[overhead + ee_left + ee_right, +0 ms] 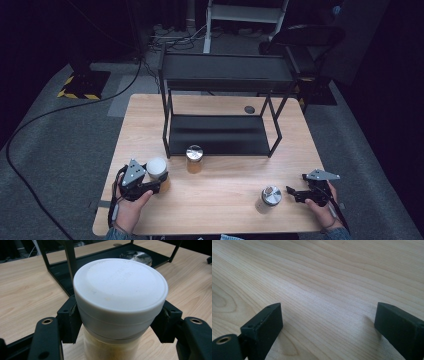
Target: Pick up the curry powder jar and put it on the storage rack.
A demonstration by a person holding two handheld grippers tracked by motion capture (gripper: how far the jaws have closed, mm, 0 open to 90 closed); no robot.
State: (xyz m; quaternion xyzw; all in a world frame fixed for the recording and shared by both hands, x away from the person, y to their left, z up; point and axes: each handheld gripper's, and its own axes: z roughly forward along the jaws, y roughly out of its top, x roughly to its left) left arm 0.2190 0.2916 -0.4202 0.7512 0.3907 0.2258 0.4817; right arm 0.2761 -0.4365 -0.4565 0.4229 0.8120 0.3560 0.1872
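Dark floor and trailing cables ring a pale wooden table (220, 205) bearing a black two-tier rack (220, 135); two silver-lidded jars stand apart, one (194, 158) at the rack's front edge, another (270, 198) just ahead of the right gripper (295, 194), whose jaws gape over bare wood. Between the left gripper's (117, 322) pads sits a white-lidded jar (120, 297), clamped just under the lid; its rigid, smooth wall and grainy tan fill suggest moderate weight and some slipperiness, so gripping beneath the lid's rim looks sensible.
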